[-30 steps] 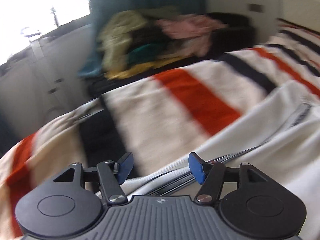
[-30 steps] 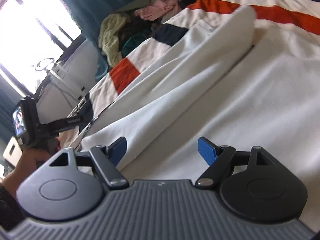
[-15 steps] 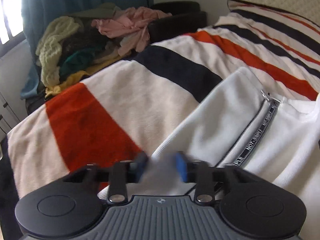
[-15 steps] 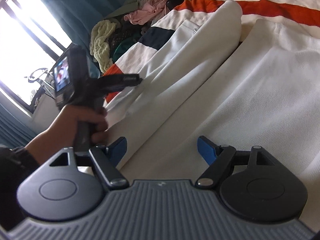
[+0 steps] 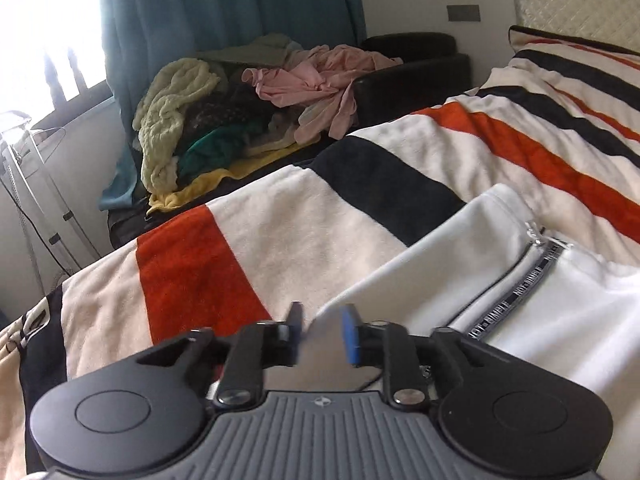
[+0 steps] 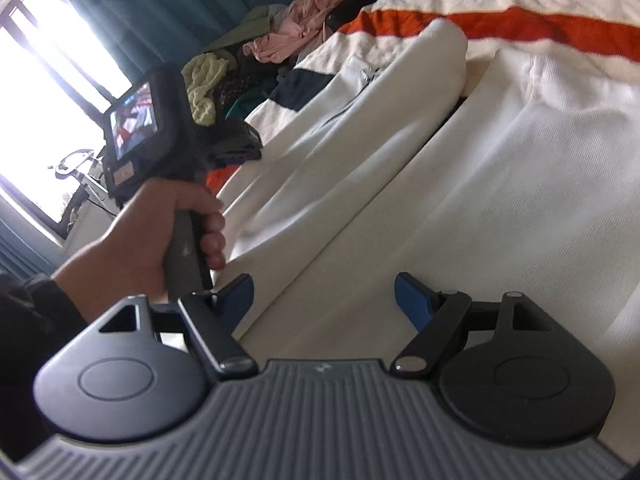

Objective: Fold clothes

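A white zip-up garment (image 5: 460,264) with a black lettered zipper tape lies on the striped blanket (image 5: 280,240) of a bed. My left gripper (image 5: 322,332) is shut on the garment's near edge, white cloth pinched between the blue pads. In the right wrist view the same white garment (image 6: 500,168) spreads wide, with a rolled fold running up the middle. My right gripper (image 6: 324,300) hovers open just above the cloth, nothing between its fingers. A hand (image 6: 152,236) holds the left gripper's handle at the garment's left edge.
A heap of unfolded clothes (image 5: 248,108), pink, green and yellow, sits on a dark sofa (image 5: 416,76) beyond the bed. Teal curtains (image 5: 224,12) and a bright window (image 6: 48,92) stand behind. A white cabinet (image 5: 60,184) stands at the left.
My left gripper went from open to shut on the white garment's edge and swung right toward the bed. The hand with the left gripper rose into the right wrist view.
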`<action>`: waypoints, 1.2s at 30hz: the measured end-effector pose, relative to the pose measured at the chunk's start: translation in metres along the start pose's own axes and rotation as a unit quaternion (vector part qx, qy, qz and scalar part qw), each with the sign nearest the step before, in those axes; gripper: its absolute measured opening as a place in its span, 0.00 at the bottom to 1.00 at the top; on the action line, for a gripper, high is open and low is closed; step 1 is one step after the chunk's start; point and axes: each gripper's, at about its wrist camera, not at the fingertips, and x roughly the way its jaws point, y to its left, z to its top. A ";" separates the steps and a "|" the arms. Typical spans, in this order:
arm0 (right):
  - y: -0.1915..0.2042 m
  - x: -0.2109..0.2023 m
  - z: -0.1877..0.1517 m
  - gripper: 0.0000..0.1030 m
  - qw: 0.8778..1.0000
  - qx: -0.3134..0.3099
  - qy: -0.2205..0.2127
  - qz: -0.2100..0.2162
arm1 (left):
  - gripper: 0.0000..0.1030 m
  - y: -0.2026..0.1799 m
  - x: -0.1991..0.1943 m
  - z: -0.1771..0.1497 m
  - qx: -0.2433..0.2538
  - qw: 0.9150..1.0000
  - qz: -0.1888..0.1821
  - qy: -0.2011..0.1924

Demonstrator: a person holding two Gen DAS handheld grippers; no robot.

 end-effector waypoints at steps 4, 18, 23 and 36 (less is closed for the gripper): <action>-0.006 -0.003 0.001 0.77 1.000 -0.015 -0.009 -0.005 | 0.59 0.007 -0.029 0.003 -0.014 1.000 0.012 -0.002; -0.010 -0.066 0.028 0.77 0.991 -0.129 -0.035 -0.003 | 0.77 0.069 -0.286 -0.081 -0.174 0.981 0.055 -0.060; -0.008 -0.117 0.038 0.77 0.987 -0.141 -0.070 0.033 | 0.77 0.108 -0.379 -0.166 -0.245 0.962 0.108 -0.047; -0.006 -0.161 0.041 0.78 0.990 -0.104 -0.088 0.019 | 0.83 0.245 -0.538 -0.364 -0.515 0.827 0.225 0.007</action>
